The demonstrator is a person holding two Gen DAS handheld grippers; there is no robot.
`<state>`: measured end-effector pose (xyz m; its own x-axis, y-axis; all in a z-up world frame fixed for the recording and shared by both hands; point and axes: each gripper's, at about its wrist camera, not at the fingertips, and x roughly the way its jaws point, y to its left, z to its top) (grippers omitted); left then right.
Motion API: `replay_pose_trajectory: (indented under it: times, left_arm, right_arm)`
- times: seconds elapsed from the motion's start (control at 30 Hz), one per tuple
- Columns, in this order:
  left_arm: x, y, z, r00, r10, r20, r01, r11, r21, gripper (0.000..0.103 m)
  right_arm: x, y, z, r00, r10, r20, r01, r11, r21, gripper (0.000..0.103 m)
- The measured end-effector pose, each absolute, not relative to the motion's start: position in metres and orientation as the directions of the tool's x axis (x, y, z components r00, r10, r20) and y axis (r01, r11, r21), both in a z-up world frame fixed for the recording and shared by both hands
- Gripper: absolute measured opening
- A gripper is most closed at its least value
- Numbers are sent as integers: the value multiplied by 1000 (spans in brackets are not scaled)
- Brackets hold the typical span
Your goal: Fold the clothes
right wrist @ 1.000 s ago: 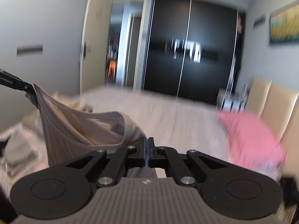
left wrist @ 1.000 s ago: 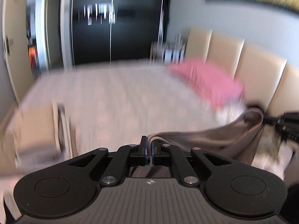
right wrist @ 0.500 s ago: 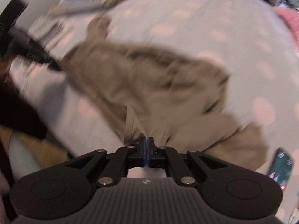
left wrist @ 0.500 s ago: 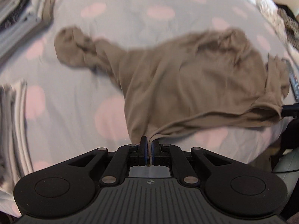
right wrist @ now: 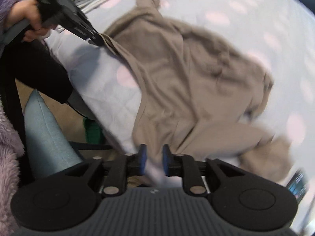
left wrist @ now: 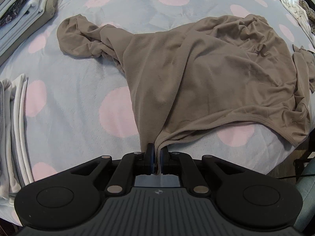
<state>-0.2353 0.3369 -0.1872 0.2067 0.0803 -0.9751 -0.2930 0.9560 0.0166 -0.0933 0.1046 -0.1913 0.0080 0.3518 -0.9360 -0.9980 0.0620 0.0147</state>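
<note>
The right hand-held gripper (right wrist: 153,158) has parted and released the taupe shirt (left wrist: 206,74), which the left hand-held gripper (left wrist: 156,157) pinches.

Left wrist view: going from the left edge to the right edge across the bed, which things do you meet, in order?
Folded white clothes → bare dotted bedsheet → brown shirt, held in the left gripper jaws → crumpled white laundry.
</note>
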Motion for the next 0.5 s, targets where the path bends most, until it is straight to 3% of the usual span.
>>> replay_pose_trajectory:
  times: [0.2,0.5]
  left_arm:
    - [-238,338,-185,219,83,-972,-294,956,16,5]
    - [-232,341,-182,230,104,-968,-308,951,28,10]
  right_arm:
    - [-103,134,-197,46,290,-956,-949,-286,-133,30]
    - [-121,153,-232,86,181,-980,-775,-606,-180,30]
